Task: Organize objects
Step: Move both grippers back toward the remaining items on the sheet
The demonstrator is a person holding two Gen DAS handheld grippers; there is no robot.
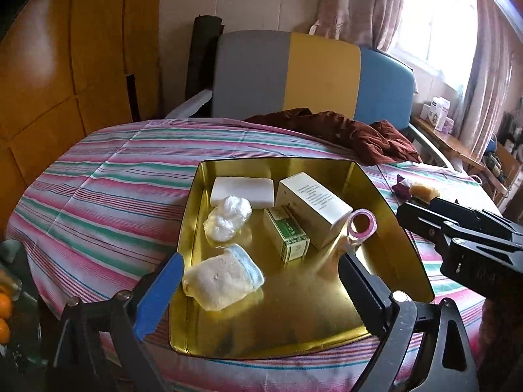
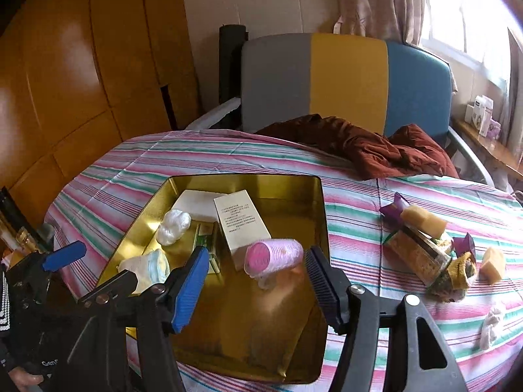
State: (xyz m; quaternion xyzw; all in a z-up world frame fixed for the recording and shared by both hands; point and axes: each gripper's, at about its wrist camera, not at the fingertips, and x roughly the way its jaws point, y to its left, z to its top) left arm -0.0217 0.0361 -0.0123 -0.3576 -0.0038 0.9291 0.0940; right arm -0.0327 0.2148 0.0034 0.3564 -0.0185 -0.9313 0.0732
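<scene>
We see a gold tin point(image 1: 385, 202) on a bedsheet point(image 1: 108, 176) striped pink, green and white. Inside lie a pink hair roller point(image 2: 273, 258), a white box point(image 1: 313, 207) and a green box point(image 1: 287, 236).

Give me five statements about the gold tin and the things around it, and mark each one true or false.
1. The pink roller lies inside the gold tin. True.
2. The right claw grips the pink roller. False: its jaws stand open and apart from the roller, nothing between the pads.
3. The tall white box leans over the green box. True.
4. The brown garment is packed in the tin. False: it lies on the striped cloth behind the tin.
5. The left claw holds the small sock. False: the claw is open and the sock lies loose on the tin's floor.
</scene>
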